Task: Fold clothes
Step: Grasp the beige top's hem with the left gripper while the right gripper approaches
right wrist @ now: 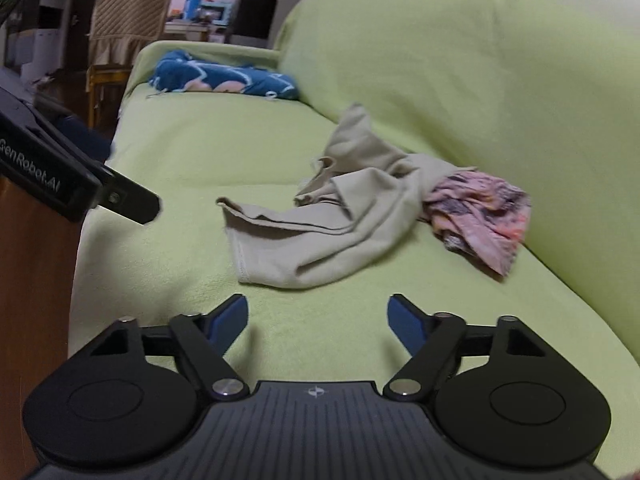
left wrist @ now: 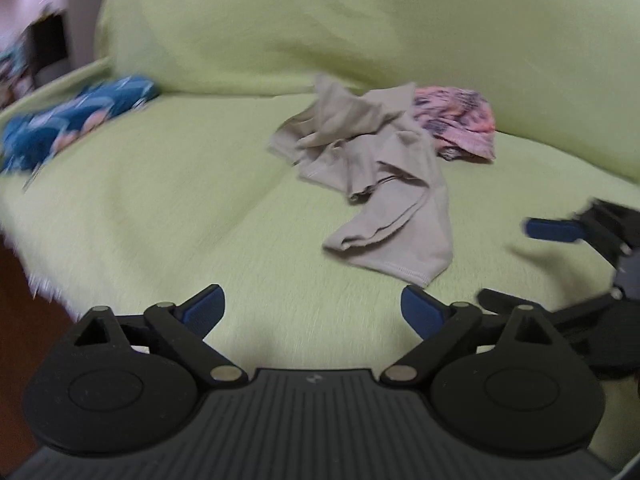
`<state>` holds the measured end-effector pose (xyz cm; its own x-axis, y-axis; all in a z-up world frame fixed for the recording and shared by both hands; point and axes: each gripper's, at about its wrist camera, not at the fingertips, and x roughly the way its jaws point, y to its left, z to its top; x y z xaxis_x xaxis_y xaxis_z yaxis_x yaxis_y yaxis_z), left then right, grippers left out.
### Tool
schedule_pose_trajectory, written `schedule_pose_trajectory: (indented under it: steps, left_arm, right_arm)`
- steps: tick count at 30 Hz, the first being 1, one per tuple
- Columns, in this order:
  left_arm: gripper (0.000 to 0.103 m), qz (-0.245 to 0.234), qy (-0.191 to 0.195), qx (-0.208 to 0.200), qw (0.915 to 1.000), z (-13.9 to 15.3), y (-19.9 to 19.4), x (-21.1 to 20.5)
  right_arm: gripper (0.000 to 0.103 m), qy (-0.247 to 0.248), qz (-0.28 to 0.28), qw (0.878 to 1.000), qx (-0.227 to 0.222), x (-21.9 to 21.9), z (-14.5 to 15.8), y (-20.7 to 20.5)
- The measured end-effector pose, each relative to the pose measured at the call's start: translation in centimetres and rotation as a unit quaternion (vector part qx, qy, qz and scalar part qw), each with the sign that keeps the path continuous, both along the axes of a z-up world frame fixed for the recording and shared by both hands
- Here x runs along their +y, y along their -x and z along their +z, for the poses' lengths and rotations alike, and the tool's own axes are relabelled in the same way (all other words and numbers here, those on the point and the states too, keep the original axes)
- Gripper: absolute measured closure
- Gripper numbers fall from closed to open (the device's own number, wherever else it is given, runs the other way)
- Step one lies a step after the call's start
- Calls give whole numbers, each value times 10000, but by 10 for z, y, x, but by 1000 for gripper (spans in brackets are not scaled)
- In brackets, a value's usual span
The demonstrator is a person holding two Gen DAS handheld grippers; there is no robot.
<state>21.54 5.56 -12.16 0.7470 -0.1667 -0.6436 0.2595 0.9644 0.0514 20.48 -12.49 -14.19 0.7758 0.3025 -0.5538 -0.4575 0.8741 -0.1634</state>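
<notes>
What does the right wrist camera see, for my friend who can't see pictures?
A crumpled beige garment lies on a light green sofa, just ahead of the open, empty right gripper. A pink patterned garment sits bunched against its far end, and a blue patterned cloth lies farther back on the seat. The left gripper pokes in from the left edge.

Green-covered sofa point(right wrist: 440, 80); beyond it a chair point(right wrist: 128, 16), perhaps a cabinet point(right wrist: 256, 16)
</notes>
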Motion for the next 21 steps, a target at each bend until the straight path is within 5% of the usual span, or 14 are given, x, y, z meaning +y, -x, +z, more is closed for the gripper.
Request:
schedule_pose_trajectory:
  steps: [4, 11, 13, 15, 18, 21]
  left_arm:
    - [29, -605, -209, -92, 9979, -12, -21, -17]
    - [40, -1055, -485, -140, 9931, -34, -69, -24]
    - [86, -1078, -190, 69, 9940, -39, -83, -19]
    - [100, -954, 288, 221, 9948, -38, -94, -10]
    - [103, -776, 700, 343, 9939, -31, -94, 2]
    - [103, -1200, 1196, 79, 9855, -9, -61, 5]
  right_arm:
    - [31, -376, -222, 9988, 221, -15, -4, -17]
    - [33, -938, -666, 9918, 549, -49, -2, -29]
    - [33, -1055, -715, 9901, 593, -54, -1, -27]
    - [33, -1127, -744, 9889, 625, -55, -1, -24]
    - [33, -1152, -788, 9882, 628, -57, 0, -19]
    - [33, -1304, -846, 9856, 664, -68, 4, -15]
